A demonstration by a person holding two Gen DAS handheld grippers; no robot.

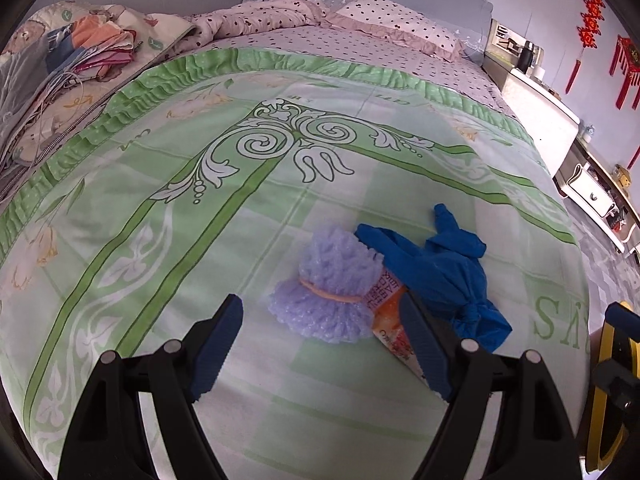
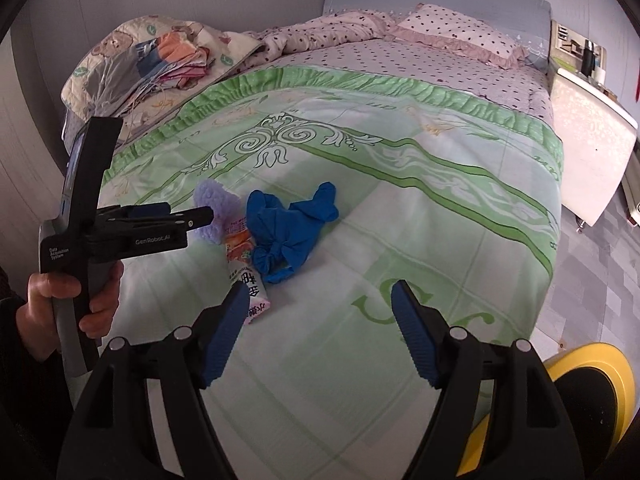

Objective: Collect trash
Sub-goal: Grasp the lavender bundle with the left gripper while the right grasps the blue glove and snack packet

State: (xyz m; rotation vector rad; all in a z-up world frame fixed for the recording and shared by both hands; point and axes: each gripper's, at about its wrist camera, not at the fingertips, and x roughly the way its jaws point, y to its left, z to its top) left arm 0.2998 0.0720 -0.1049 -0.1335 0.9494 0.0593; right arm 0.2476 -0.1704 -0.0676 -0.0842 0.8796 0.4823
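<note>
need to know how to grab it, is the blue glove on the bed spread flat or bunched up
Bunched up: the blue glove lies crumpled on the green bedspread, its cuff end knotted.

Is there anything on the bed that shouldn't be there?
Yes. Three bits of rubbish lie together on the green flowered bedspread: a lilac bubble-wrap bundle tied with a rubber band, a crumpled blue rubber glove, and an orange snack wrapper tucked under them. Bedding belongs there; these don't.
</note>
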